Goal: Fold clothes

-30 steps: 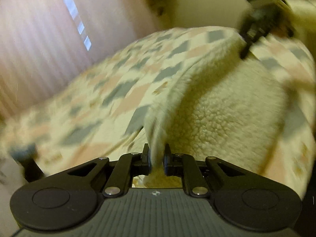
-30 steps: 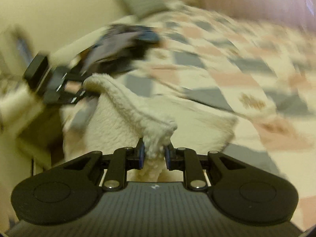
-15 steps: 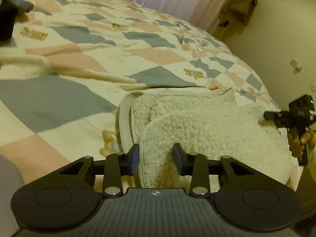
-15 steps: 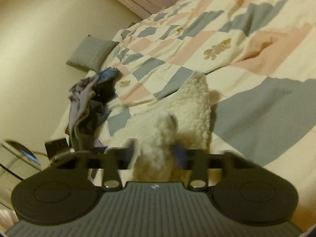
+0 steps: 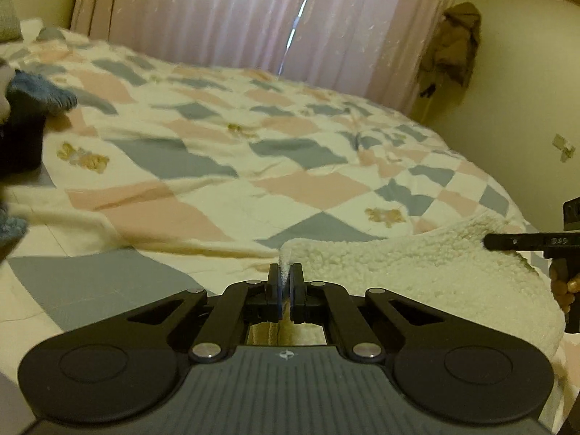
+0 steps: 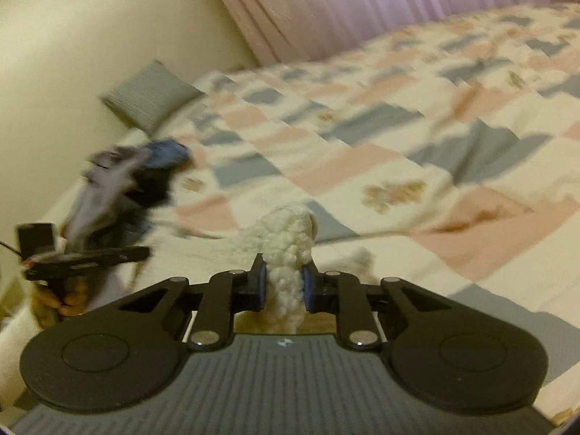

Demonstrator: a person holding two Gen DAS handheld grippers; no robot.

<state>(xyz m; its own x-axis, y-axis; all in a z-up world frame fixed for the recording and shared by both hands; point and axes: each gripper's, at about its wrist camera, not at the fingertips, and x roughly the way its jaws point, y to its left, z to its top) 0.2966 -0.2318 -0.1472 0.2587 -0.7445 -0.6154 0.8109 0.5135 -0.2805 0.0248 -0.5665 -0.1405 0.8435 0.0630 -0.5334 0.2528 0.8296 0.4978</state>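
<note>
**Kid:** Half a second back the left gripper (image 5: pixel 285 282) had its jaws wide apart around the fluffy edge. Now they have squeezed tight on it. Both hands have come lower too.

**Helper:** Right. It pinches a thin bit of the white fleece garment (image 5: pixel 417 272), just the very edge. That is why the jaws look almost closed.

**Kid:** And the right gripper (image 6: pixel 284 286)?

**Helper:** It is clamped on a thick, bunchy bit of the same fleece. So its jaws stay a little apart, with fluff squashed between the blue pads (image 6: pixel 261 286).

**Kid:** Where is the fleece?

**Helper:** It lies low on the patchwork quilt (image 5: pixel 203 195), at the near edge of the bed, stretched between the two grippers. I think they hold two ends so the cloth stays straight for a neat fold.

**Kid:** What is that dark heap?

**Helper:** More clothes (image 6: pixel 123 177), well off to the left, probably waiting their turn. Past them a grey cushion (image 6: pixel 150 90) leans by the wall. Pink curtains (image 5: pixel 253 14) hang behind the bed.
</note>
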